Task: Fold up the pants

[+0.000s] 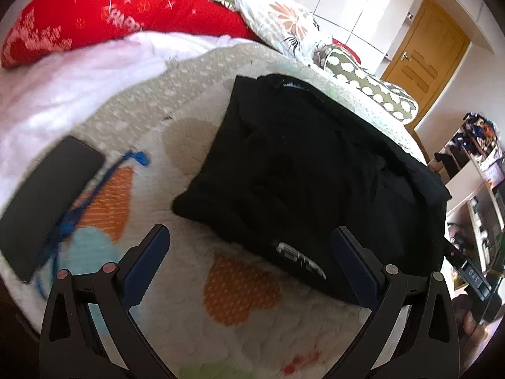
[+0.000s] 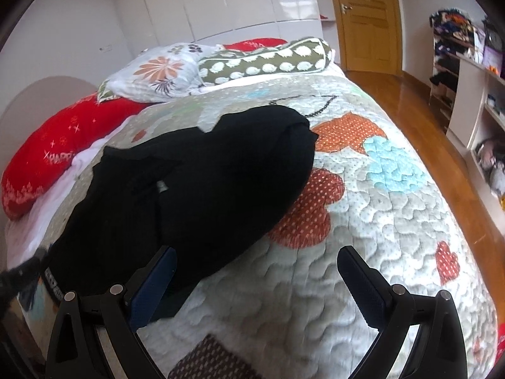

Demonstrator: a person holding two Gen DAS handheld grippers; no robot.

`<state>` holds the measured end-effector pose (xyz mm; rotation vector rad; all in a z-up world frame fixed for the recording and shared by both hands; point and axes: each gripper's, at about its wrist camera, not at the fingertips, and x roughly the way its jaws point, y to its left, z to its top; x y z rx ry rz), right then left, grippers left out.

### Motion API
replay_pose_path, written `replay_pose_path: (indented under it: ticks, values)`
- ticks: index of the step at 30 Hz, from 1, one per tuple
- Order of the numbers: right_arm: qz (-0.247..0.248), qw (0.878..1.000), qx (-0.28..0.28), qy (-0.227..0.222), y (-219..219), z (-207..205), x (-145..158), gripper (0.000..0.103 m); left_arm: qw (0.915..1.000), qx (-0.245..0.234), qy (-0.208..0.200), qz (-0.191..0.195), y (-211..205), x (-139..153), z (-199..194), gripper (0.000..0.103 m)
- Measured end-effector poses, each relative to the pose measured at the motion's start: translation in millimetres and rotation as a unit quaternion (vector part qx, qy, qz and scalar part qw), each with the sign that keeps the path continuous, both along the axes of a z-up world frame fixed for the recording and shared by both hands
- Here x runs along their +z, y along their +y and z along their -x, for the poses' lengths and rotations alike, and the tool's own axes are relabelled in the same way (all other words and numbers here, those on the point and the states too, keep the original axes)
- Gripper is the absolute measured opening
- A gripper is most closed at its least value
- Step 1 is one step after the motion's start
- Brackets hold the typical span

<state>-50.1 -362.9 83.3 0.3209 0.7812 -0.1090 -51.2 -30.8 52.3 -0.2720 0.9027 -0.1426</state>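
Note:
Black pants point(image 1: 309, 170) lie folded in a thick bundle on the quilted bedspread point(image 1: 189, 284), a white logo on their near edge. My left gripper point(image 1: 249, 240) is open and empty, just short of that near edge. In the right wrist view the pants point(image 2: 195, 183) fill the middle left. My right gripper point(image 2: 255, 262) is open and empty, its left finger point(image 2: 154, 287) beside the bundle's near corner. The other gripper's tip shows at the far left of the right wrist view point(image 2: 22, 271) and at the right of the left wrist view point(image 1: 470, 274).
A dark phone point(image 1: 47, 195) and a blue cord point(image 1: 91, 189) lie on the bed left of the pants. A red pillow point(image 1: 110, 15), a floral pillow point(image 2: 154, 72) and a green dotted bolster point(image 2: 265, 60) lie at the head. Shelves point(image 2: 473, 101) and a wooden door point(image 2: 366, 15) stand beyond.

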Motion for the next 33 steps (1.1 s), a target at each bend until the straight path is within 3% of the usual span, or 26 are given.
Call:
replay_pose_path:
  ticks: [2, 3, 7, 8, 9, 10, 11, 12, 15, 17, 24, 29, 31, 33]
  values:
    - [-0.013, 1.000, 0.000, 0.001, -7.6, -10.6, -5.4, 0.101, 0.9999, 0.004, 0.011, 0.008, -2.8, -6.8, -10.1, 0.102]
    - [-0.023, 1.000, 0.002, 0.002, -11.4, -17.3, -9.6, 0.095, 0.9997, 0.004, 0.019, 0.016, -5.1, -11.7, -16.9, 0.102]
    - [-0.061, 0.998, -0.026, -0.011, -30.3, -33.2, -24.2, 0.043, 0.9986, -0.003, 0.044, 0.030, -15.5, -27.1, -36.7, 0.102]
    - [-0.081, 0.996, -0.030, -0.022, -36.1, -33.8, -24.8, 0.034, 0.9990, -0.007, 0.037, 0.026, -19.7, -27.6, -39.7, 0.093]
    - [-0.107, 0.993, -0.030, -0.027, -42.2, -35.4, -26.1, 0.019, 0.9993, -0.015, 0.029, 0.019, -24.3, -27.2, -42.2, 0.075]
    - [-0.121, 0.992, -0.031, -0.031, -46.1, -35.9, -26.6, 0.012, 0.9993, -0.023, 0.028, 0.012, -28.1, -27.4, -44.8, 0.063]
    - [-0.127, 0.991, -0.032, -0.035, -48.4, -34.9, -25.9, 0.010, 0.9992, -0.024, 0.032, 0.005, -30.9, -28.0, -47.7, 0.040]
    - [-0.128, 0.991, -0.031, -0.038, -48.9, -32.8, -24.1, 0.005, 0.9993, -0.022, 0.031, 0.006, -31.3, -25.9, -49.2, 0.026]
    - [-0.118, 0.991, -0.015, -0.065, -43.4, -14.7, -3.9, 0.004, 0.9981, -0.039, 0.023, 0.041, -24.4, -13.7, -46.0, 0.015]
    - [-0.103, 0.991, -0.004, -0.081, -37.5, 1.7, 12.0, 0.004, 0.9982, -0.045, 0.009, 0.038, -21.1, -4.4, -39.2, 0.012]
    - [-0.052, 0.992, 0.033, -0.112, -15.0, 86.8, 59.2, 0.004, 0.9966, -0.067, -0.028, 0.040, 14.3, 25.0, 6.7, 0.012]
    - [-0.046, 0.992, 0.108, -0.041, 19.0, 135.1, 32.9, 0.004, 0.9982, -0.059, -0.015, -0.001, 30.9, 4.8, 21.7, 0.012]
    - [-0.035, 0.993, 0.116, -0.006, 25.1, 141.3, 15.3, 0.005, 0.9985, -0.048, -0.008, -0.026, 32.1, -7.6, 24.7, 0.012]
    - [-0.036, 0.993, 0.114, 0.018, 18.8, 149.5, 6.2, 0.006, 0.9987, -0.045, 0.001, -0.026, 34.0, -16.6, 26.3, 0.012]
